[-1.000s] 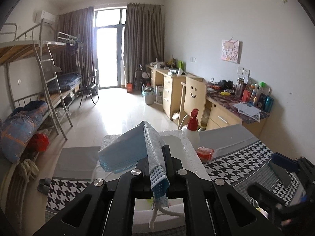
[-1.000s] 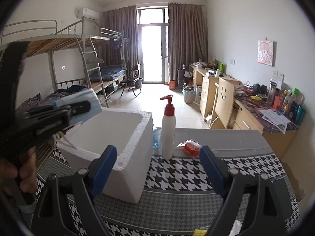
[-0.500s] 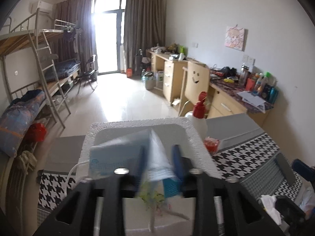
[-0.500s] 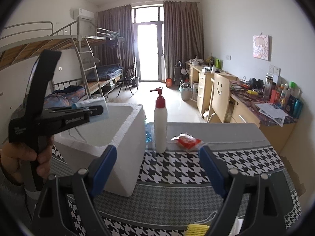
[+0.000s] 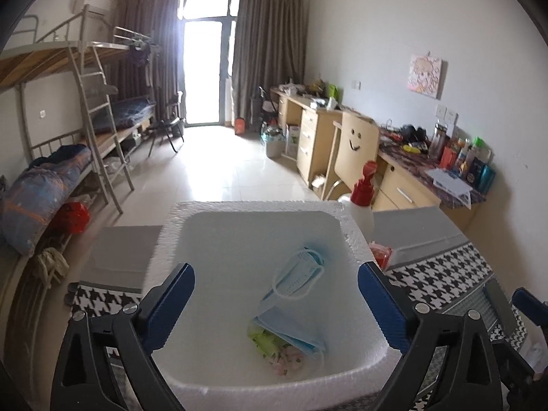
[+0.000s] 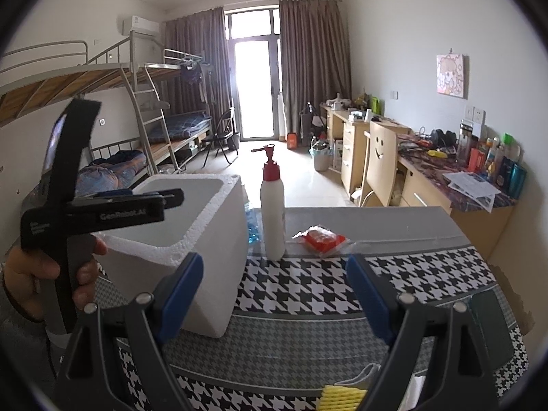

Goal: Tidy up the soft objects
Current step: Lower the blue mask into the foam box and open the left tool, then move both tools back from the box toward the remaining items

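The left gripper (image 5: pixel 275 303), jaws just spread wide and empty, is held over the foam box (image 5: pixel 178 226) (blue face masks (image 5: pixel 294 284) inside), while the right gripper (image 6: pixel 274 294) is held wide, empty.

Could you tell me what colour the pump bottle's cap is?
Red, on the white pump bottle; clearest in the right wrist view.

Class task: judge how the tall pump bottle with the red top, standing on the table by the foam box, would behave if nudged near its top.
The pump bottle stands tall on a narrow base, so it would probably tip rather than slide. Its smooth white plastic looks fairly slippery. On its side its round body would likely roll across the table.
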A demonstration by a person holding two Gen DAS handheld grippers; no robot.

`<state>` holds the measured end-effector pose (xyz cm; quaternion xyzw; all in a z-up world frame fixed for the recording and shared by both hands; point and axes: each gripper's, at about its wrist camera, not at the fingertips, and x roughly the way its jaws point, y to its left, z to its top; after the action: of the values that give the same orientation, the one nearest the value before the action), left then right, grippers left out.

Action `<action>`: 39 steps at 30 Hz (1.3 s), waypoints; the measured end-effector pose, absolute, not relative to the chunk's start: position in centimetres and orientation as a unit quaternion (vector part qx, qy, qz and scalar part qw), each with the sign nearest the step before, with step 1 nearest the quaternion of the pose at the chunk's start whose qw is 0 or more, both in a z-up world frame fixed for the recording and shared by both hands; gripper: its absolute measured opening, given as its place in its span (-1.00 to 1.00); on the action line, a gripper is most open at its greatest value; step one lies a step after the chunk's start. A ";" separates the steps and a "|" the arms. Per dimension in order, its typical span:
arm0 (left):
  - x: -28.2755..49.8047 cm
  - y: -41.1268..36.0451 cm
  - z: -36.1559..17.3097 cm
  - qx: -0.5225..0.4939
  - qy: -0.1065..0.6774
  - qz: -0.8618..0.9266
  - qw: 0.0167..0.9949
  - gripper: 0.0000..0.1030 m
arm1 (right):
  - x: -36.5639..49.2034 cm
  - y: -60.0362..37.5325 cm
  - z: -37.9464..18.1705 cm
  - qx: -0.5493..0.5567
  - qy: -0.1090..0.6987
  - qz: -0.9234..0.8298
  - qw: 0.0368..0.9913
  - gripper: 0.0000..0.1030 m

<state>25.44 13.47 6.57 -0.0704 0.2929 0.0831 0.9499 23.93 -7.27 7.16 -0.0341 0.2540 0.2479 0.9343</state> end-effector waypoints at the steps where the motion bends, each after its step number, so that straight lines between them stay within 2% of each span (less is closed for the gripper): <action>1: 25.1 13.4 6.8 -0.072 0.287 0.084 0.951 0.89 | 23.9 -7.3 7.2 -0.034 0.253 0.248 0.935 0.72; 6: 22.3 13.0 8.0 -0.071 0.253 0.097 0.960 0.97 | 23.3 -7.8 7.4 -0.033 0.246 0.245 0.937 0.72; 13: 18.7 11.8 9.2 -0.052 0.214 0.112 0.969 0.98 | 22.1 -8.2 7.7 -0.032 0.238 0.249 0.938 0.72; 25: 13.6 9.1 9.3 -0.029 0.184 0.093 0.978 0.98 | 18.9 -9.5 8.4 -0.031 0.212 0.250 0.944 0.72; 28: 12.4 8.6 9.2 -0.036 0.183 0.084 0.979 0.98 | 18.2 -10.0 8.6 -0.025 0.202 0.248 0.947 0.83; 39: 9.0 6.8 9.1 -0.031 0.160 0.066 0.984 0.98 | 15.9 -11.4 9.4 -0.028 0.174 0.229 0.957 0.84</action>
<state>8.96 6.77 9.12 -0.0309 0.1603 0.0662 0.9844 15.94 -11.40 9.42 -0.0283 0.1742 0.2294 0.9572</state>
